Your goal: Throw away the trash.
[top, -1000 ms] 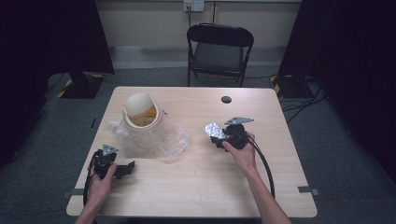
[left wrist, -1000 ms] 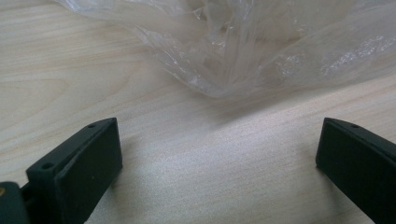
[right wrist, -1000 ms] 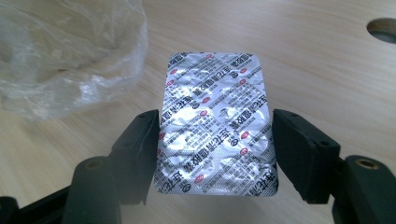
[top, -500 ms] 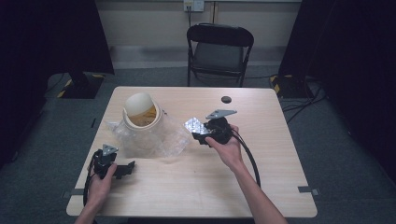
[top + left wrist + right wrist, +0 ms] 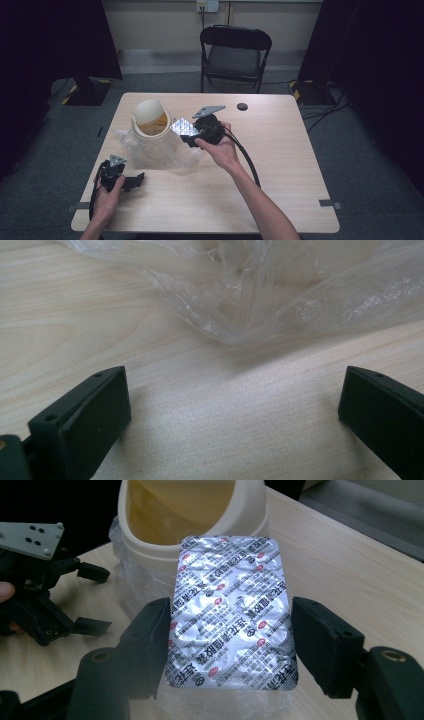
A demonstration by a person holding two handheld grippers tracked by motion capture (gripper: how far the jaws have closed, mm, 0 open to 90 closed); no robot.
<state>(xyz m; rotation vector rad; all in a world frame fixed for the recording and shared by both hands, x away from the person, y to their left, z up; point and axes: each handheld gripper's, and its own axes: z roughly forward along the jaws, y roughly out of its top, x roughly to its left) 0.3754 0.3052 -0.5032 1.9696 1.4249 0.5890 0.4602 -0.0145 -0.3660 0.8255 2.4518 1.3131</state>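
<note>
Light wood forms the single table [image 5: 280, 165] in the high view. It carries one cream bin [image 5: 151, 125] with a tilted swing lid, standing on one sheet of clear plastic wrap [image 5: 150, 155], and one small black disc [image 5: 242, 106] near the far edge. One black folding chair [image 5: 235, 55] stands beyond the table. Two grippers are present. The left gripper [image 5: 131, 182] rests on the near-left part of the table, held in the left hand [image 5: 107, 192]. The right gripper [image 5: 186, 134], held in the right hand [image 5: 220, 147], carries one silver blister pack [image 5: 182, 126] just beside the bin's opening. Half a second ago this gripper and pack were near the table's middle, well apart from the bin; one second ago they were farther right still. The left gripper has not shifted.

In the left gripper view, the jaws stand wide apart with nothing between them, low over the bare wood. The crumpled wrap [image 5: 260, 290] lies just ahead.

In the right gripper view, the jaws press both long edges of the blister pack [image 5: 230, 610], which stands upright with its printed foil side facing the camera. The bin [image 5: 195, 515] stands directly behind it, and the left gripper [image 5: 92, 600] lies on the table farther off.
</note>
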